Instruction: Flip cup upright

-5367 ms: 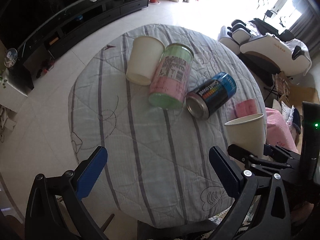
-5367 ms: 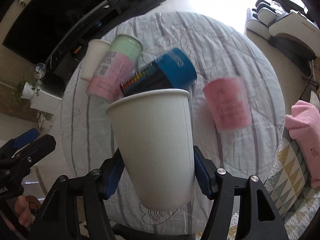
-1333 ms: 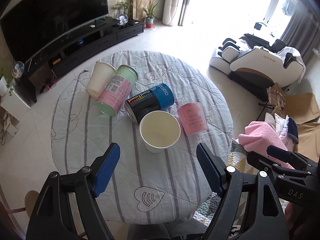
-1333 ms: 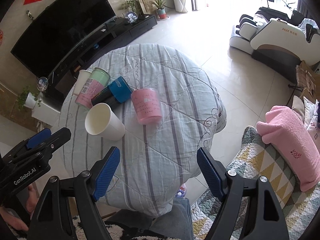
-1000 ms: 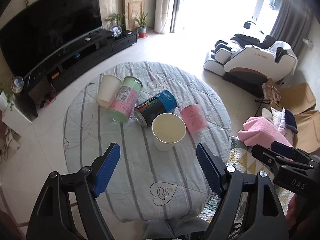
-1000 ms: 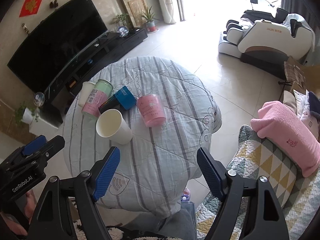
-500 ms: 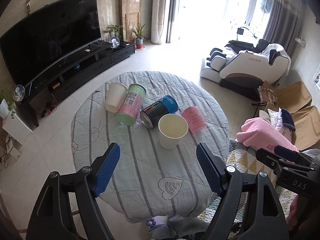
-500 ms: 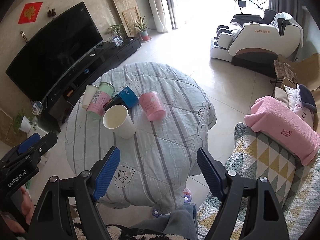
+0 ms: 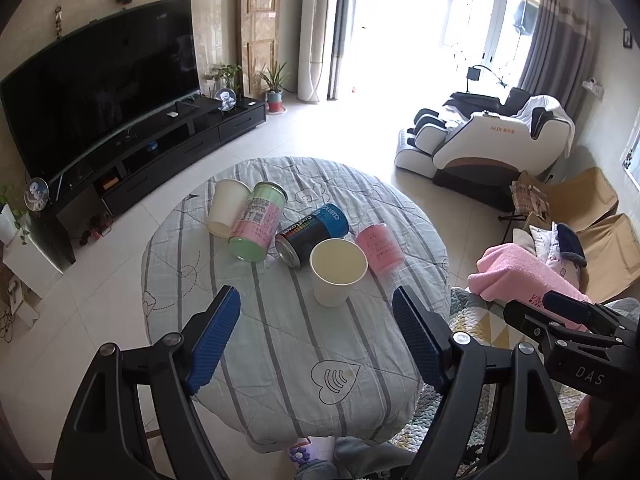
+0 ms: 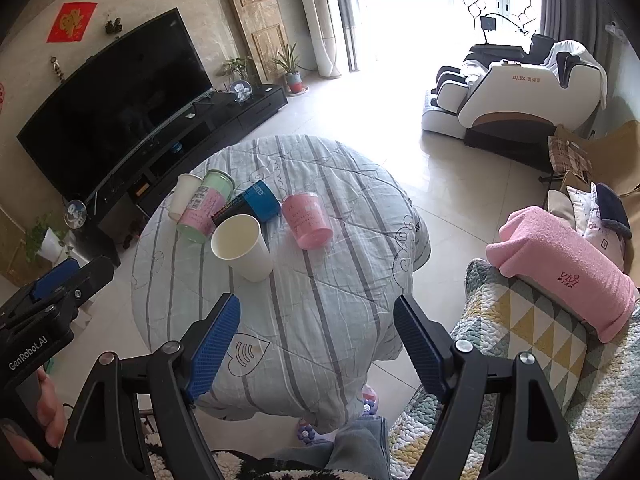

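A white paper cup (image 9: 337, 276) stands upright, mouth up, near the middle of the round table (image 9: 280, 344); it also shows in the right wrist view (image 10: 243, 251). A second white paper cup (image 9: 224, 207) lies on its side at the table's far left, also in the right wrist view (image 10: 182, 195). My left gripper (image 9: 316, 332) is open and empty, held high and back from the table. My right gripper (image 10: 316, 338) is open and empty, above the table's near edge.
On the table lie a green-and-pink canister (image 9: 258, 222), a dark blue can (image 9: 312, 232) and a pink cup (image 9: 380, 248). A TV stand (image 9: 160, 152) is at the left, a massage chair (image 9: 492, 148) at the right, a quilted sofa with a pink towel (image 10: 560, 268) near right.
Both grippers have drawn up and back from the table, so it looks smaller. The upright white cup stays where the right gripper released it.
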The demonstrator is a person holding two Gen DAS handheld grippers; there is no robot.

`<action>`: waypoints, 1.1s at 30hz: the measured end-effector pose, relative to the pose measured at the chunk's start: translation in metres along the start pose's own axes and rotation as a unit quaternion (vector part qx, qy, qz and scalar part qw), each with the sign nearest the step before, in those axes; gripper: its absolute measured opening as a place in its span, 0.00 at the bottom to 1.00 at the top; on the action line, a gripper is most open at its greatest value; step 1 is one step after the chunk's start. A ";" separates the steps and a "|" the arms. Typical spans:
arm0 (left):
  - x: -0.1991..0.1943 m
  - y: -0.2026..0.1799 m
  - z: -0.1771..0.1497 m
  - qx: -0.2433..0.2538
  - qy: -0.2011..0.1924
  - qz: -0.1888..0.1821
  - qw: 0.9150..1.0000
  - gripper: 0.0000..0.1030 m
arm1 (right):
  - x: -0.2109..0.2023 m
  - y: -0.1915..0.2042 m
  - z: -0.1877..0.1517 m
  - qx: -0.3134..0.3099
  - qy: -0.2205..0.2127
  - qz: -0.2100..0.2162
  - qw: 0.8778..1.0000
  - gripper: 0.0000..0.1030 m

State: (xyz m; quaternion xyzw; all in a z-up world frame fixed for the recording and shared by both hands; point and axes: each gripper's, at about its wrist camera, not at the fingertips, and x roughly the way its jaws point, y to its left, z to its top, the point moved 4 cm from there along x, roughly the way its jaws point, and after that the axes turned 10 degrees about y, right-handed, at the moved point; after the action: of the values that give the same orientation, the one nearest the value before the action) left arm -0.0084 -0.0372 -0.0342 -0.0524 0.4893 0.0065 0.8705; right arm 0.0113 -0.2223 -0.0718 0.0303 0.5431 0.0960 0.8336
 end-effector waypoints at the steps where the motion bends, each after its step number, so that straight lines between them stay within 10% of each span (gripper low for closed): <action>1: -0.001 0.000 0.000 0.000 -0.002 0.000 1.000 0.78 | -0.001 0.001 0.000 -0.001 -0.004 -0.003 1.000 0.78; 33: -0.067 -0.013 0.032 0.035 -0.162 0.016 0.986 0.78 | -0.061 0.023 0.023 -0.036 -0.166 -0.048 0.984 0.79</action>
State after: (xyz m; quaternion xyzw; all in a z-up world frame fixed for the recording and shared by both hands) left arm -0.0157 -0.0440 0.0402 -0.0127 0.3426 0.0119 0.9393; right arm 0.0056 -0.2104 -0.0037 -0.0104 0.3941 0.0685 0.9165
